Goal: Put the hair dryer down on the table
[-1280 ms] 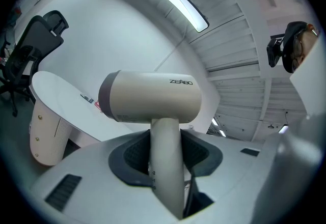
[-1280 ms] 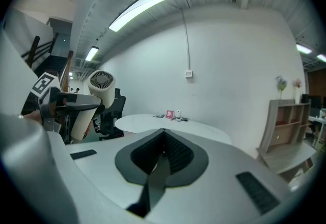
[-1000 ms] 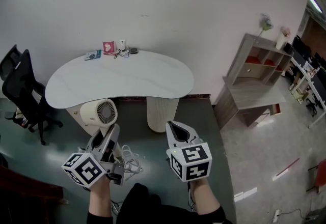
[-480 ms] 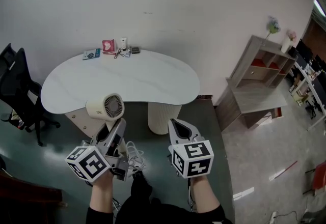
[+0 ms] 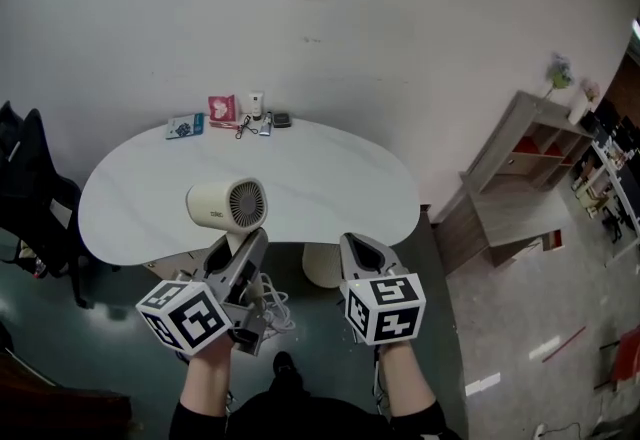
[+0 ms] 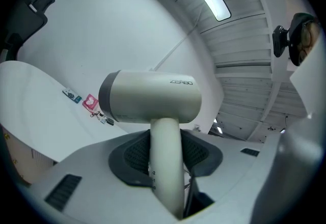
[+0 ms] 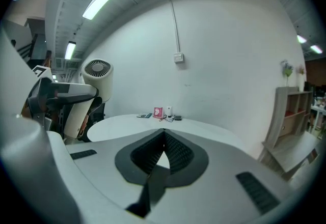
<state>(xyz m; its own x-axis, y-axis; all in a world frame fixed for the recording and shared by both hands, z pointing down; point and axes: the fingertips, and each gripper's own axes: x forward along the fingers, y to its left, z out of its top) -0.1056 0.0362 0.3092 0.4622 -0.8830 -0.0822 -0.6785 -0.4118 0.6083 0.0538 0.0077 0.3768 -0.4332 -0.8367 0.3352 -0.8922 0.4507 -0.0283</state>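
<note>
A cream hair dryer (image 5: 228,205) with a round grille end hangs in the air over the near edge of the white oval table (image 5: 330,178). My left gripper (image 5: 244,250) is shut on its handle (image 6: 166,159), which stands upright between the dark pads. The barrel (image 6: 153,96) lies crosswise above the jaws. A white cord (image 5: 272,310) dangles below the gripper. To the right, my right gripper (image 5: 358,248) stays short of the table's edge. Its pads (image 7: 175,150) meet with nothing between them. In the right gripper view the hair dryer (image 7: 97,78) shows at the left.
Small items (image 5: 232,113), a pink card among them, line the table's far edge by the wall. A black chair (image 5: 30,188) stands at the left. A wooden shelf unit (image 5: 530,163) is at the right. The floor is dark green.
The left gripper has carried the hair dryer forward, from in front of the table's base to over its near edge. Both grippers and the head have come closer to the table.
</note>
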